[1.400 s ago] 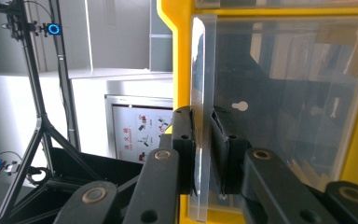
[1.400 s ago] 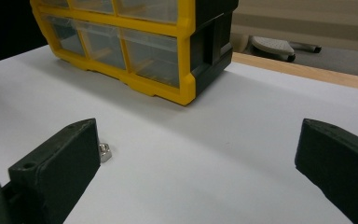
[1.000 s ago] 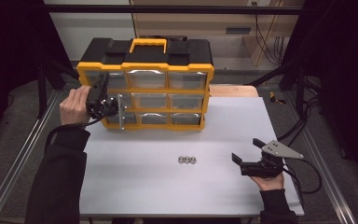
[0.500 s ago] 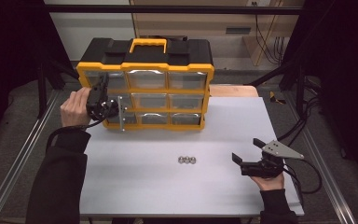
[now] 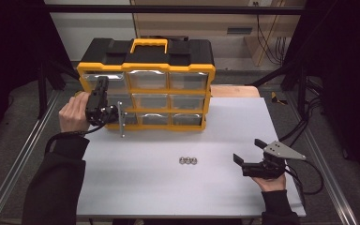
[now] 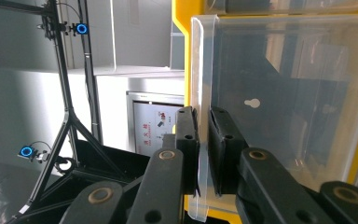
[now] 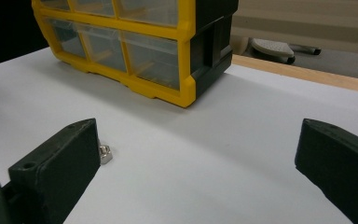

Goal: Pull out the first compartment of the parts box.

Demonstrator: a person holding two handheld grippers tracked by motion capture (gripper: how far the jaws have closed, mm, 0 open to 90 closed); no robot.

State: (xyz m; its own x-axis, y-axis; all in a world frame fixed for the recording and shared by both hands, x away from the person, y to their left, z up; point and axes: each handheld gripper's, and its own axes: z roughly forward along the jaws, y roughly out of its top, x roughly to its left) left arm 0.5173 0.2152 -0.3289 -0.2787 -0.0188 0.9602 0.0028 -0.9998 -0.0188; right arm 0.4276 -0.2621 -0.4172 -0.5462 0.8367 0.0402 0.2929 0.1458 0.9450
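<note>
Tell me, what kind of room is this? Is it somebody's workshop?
Probably a lab set up for recording, not a home workshop. The white table sits inside a black metal frame, small cameras with blue rings hang on stands, and cables trail along the back wall.

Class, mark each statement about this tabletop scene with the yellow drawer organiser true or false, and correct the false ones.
1. The left gripper is clamped on the clear front wall of a drawer. True.
2. The right gripper is shut on a nut. False: its jaws stand wide apart above the table, holding nothing.
3. Three small metal nuts lie in a row on the table in front of the organiser. True.
4. The organiser lies flat on its back. False: it stands upright with its yellow handle on top.
5. The nuts lie to the right of the right gripper in the high view. False: they lie to its left.
</note>
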